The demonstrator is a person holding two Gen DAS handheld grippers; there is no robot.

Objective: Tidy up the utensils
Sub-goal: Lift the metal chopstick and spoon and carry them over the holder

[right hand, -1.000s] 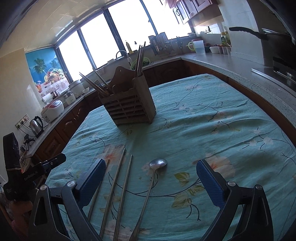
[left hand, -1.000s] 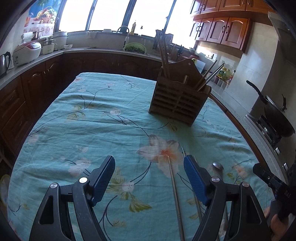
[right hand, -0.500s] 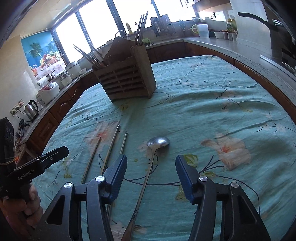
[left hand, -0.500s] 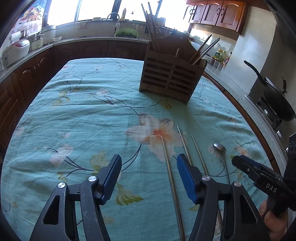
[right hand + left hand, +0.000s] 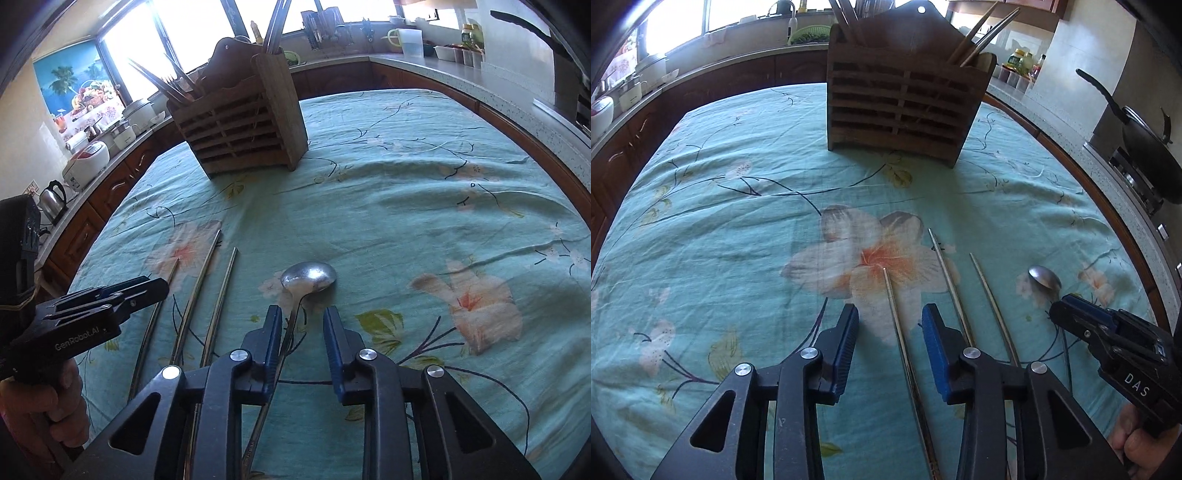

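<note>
Two grippers low over loose metal utensils

Left wrist view: black left gripper with blue pads (image 5: 890,328) low over the teal floral tablecloth (image 5: 720,229), jaws just been closing yet apart, straddling the leftmost long metal chopstick (image 5: 899,332) without pressing it. Two more metal chopsticks (image 5: 951,284) just right of the right pad, flat on the cloth. Farther right, bowl of a steel spoon (image 5: 1044,277), handle mostly hidden behind the black right gripper (image 5: 1071,314) held in a hand (image 5: 1137,443). Seen here only: black wok (image 5: 1148,155) on the stove at far right.

Right wrist view: right gripper (image 5: 302,332) with jaws just been closing, narrowly apart, spoon (image 5: 309,276) handle running between them close against the left pad; contact there impossible to tell. All three chopsticks (image 5: 201,295) visible side by side at left, the left gripper (image 5: 147,288) over the outermost. Seen here only: kettle (image 5: 55,197) and rice cooker (image 5: 86,164) on the left counter.

Containers: slatted wooden utensil holder (image 5: 901,107) upright on the far part of the cloth, well apart from the loose pieces; chopsticks and other long utensils standing in its end compartments, leaning outward.
</note>
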